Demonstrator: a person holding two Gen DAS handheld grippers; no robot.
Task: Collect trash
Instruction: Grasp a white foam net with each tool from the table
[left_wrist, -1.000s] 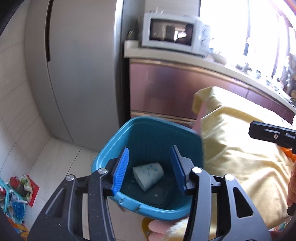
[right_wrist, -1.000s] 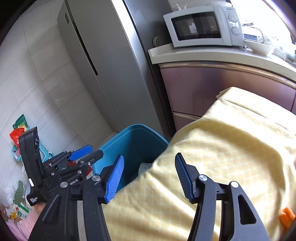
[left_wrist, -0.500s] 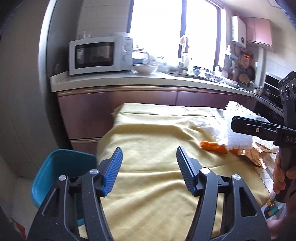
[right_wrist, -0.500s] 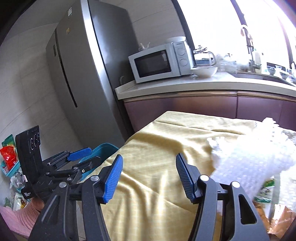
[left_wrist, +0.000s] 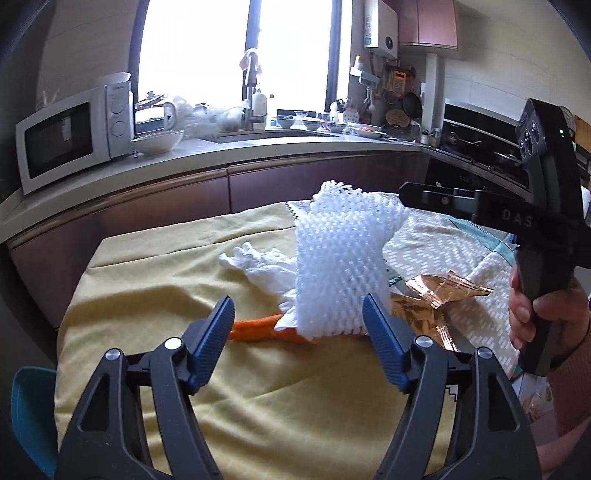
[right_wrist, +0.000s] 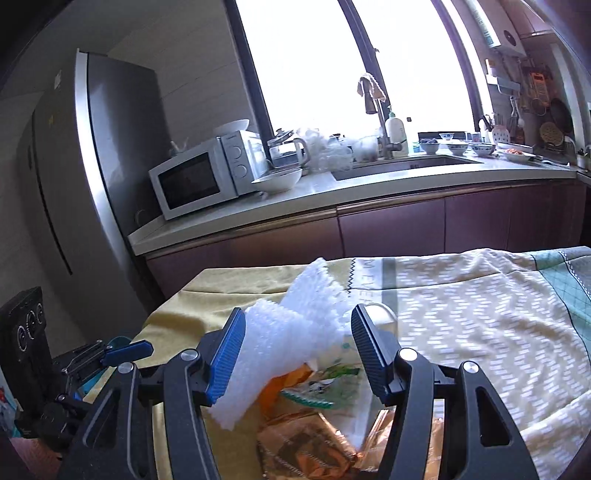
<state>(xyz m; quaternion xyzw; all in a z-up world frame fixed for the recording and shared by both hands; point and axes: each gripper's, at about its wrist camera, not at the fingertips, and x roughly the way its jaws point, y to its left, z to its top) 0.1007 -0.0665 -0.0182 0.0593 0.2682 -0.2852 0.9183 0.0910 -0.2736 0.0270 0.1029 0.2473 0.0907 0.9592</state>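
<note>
- Left claw (left_wrist: 298, 334) gapes wide, nothing held; foam net (left_wrist: 340, 266) just ahead, between the tips.
- Right claw (right_wrist: 297, 345) apart too, net at its left pad.
- Orange scrap (left_wrist: 258, 328) beneath: grab only foam.
- Bin (left_wrist: 31, 413) sits back-left.
</note>
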